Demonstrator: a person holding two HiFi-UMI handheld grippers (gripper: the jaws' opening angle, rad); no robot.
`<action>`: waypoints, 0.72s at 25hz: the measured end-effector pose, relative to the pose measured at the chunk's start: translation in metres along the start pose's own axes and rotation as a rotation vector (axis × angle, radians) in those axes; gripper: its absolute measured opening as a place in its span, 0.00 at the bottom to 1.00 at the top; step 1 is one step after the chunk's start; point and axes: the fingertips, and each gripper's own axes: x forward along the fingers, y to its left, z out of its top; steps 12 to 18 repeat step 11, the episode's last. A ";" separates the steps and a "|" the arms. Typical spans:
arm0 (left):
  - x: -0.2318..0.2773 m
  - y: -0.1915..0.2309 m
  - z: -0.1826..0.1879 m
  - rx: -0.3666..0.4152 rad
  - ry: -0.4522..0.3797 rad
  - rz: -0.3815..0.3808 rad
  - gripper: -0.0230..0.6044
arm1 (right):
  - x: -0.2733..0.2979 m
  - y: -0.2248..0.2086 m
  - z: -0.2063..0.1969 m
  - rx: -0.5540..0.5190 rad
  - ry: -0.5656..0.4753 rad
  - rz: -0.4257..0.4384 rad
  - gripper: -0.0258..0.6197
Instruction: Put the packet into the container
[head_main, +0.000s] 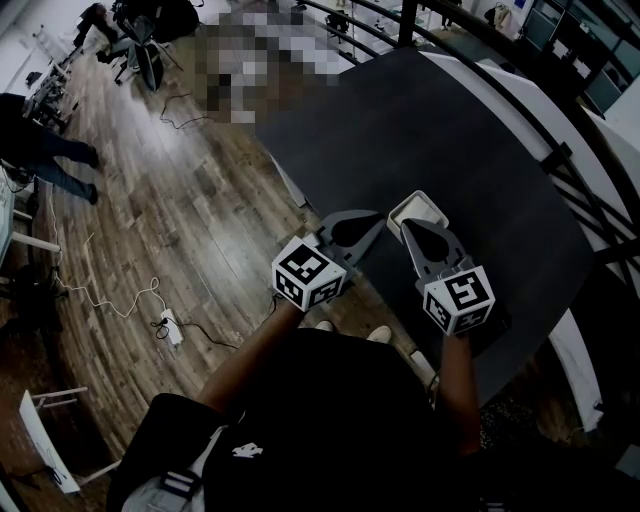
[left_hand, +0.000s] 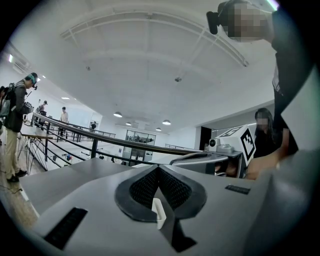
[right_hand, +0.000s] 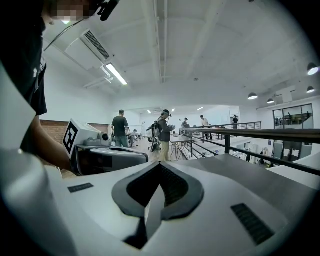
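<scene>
A white square container (head_main: 420, 207) sits on the dark table (head_main: 480, 150), just ahead of both grippers. My left gripper (head_main: 382, 216) points toward the container's left side with its jaws shut and nothing between them; in the left gripper view (left_hand: 159, 171) the pads meet. My right gripper (head_main: 405, 224) lies beside it, its tip at the container's near edge, jaws shut and empty; the right gripper view (right_hand: 160, 169) shows the same. No packet shows in any view.
A black railing (head_main: 560, 150) runs along the table's far and right sides. The table's left edge drops to a wooden floor (head_main: 150, 200) with a cable and power strip (head_main: 168, 325). People (right_hand: 164, 134) stand at desks in the distance.
</scene>
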 end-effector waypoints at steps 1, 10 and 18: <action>0.000 0.000 0.000 0.000 0.000 0.000 0.04 | 0.000 0.000 0.000 -0.002 -0.001 0.002 0.04; -0.005 0.002 0.004 -0.004 -0.005 -0.002 0.04 | 0.001 0.005 0.003 0.002 -0.002 0.004 0.04; -0.005 0.002 0.005 -0.005 -0.005 -0.002 0.04 | 0.001 0.005 0.005 0.001 -0.002 0.004 0.04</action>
